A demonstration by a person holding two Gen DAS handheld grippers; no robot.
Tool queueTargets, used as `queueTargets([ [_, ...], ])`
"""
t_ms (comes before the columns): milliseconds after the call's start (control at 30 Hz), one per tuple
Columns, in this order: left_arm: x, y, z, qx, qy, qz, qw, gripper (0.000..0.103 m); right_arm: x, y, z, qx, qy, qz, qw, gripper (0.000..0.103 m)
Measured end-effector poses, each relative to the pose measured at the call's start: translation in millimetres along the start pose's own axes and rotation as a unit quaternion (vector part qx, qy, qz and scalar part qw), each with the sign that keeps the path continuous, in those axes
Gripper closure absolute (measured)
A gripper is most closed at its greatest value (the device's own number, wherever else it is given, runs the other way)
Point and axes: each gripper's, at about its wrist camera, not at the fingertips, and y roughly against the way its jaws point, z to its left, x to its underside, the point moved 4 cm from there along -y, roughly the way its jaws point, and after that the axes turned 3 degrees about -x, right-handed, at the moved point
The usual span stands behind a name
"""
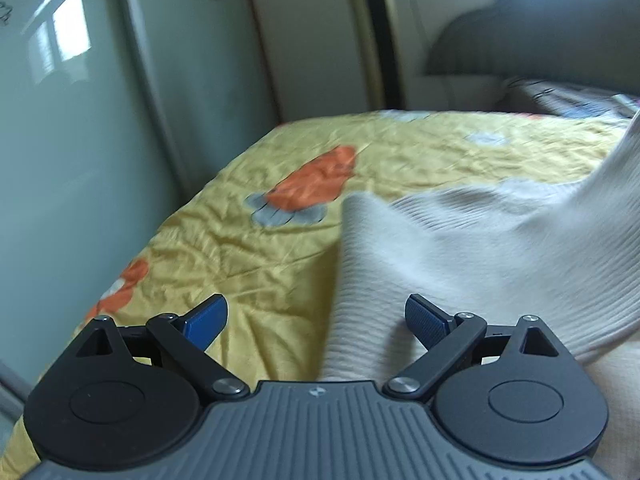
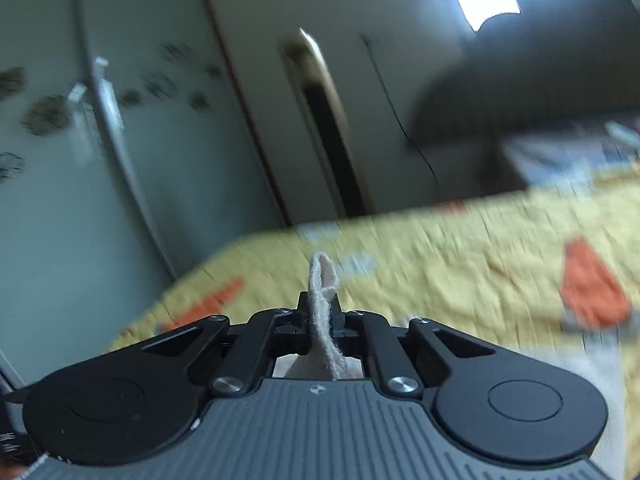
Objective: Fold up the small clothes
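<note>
Left wrist view: we see the left gripper [image 1: 316, 320] with its 2 blue fingers [image 1: 206, 320] spread wide and nothing between them. It hangs above the yellow bedspread [image 1: 280, 240], at the left edge of the cream knit garment [image 1: 460, 248]. The garment lies partly on the bedspread and rises toward the upper right of this view, where 1 portion is lifted off the bed. Its left edge runs between the fingers, and the right finger sits over the knit; we cannot tell if it touches.

Right wrist view: the right gripper [image 2: 322, 312] is clamped on a narrow fold of the same garment [image 2: 322, 280], which sticks up past the fingertips. The bedspread [image 2: 460, 264] lies below, blurred by motion.

We judge the step in hand to be the first fold or a lift to spread the piece: 1 corner is held and raised, the opposite side is not yet gripped. The next move calls for us to lower the left gripper onto the near edge, close on it, then carry both corners together so the knit stays flat and does not bunch.
</note>
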Motion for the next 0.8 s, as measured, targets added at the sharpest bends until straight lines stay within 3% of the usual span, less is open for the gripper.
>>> queueTargets([
  [67, 5, -5, 2, -0.007, 0.006, 0.003, 1.0000, 0.006, -2, 7, 3, -0.001, 0.043, -0.030, 0.999, 0.093],
  [100, 8, -6, 3, -0.005, 0.010, 0.003, 0.9999, 0.006, 2, 5, -3, 0.012, 0.044, -0.022, 0.999, 0.094],
  [200, 9, -7, 6, 0.000, 0.017, 0.005, 0.9998, 0.006, 28, -12, -41, 0.071, 0.001, 0.054, 0.996, 0.088],
  [267, 8, -5, 6, -0.001, 0.014, 0.007, 0.9999, 0.006, 51, -23, -69, 0.119, -0.035, 0.116, 0.986, 0.082],
  [367, 7, 4, 6, -0.004, 0.006, 0.001, 1.0000, 0.006, 61, -12, -85, 0.170, -0.054, 0.115, 0.977, 0.076],
  [433, 8, 12, 6, -0.003, 0.009, -0.002, 1.0000, 0.006, 57, 5, -79, 0.183, -0.046, 0.088, 0.978, 0.055],
  [533, 14, 23, 4, 0.023, 0.025, 0.000, 0.9994, 0.006, 58, 22, -48, 0.168, 0.011, 0.070, 0.983, 0.039],
  [633, 21, 27, -3, 0.036, 0.027, 0.014, 0.9989, 0.006, 71, 11, -34, 0.129, 0.057, 0.119, 0.983, 0.030],
  [700, 24, 32, -5, 0.036, 0.026, 0.013, 0.9989, 0.006, 83, -5, -37, 0.155, 0.060, 0.171, 0.971, 0.027],
  [733, 24, 35, -4, 0.038, 0.028, 0.014, 0.9988, 0.006, 85, -7, -43, 0.181, 0.056, 0.180, 0.965, 0.022],
  [800, 26, 40, -3, 0.047, 0.035, 0.015, 0.9982, 0.006, 80, 1, -45, 0.198, 0.035, 0.165, 0.966, 0.021],
])
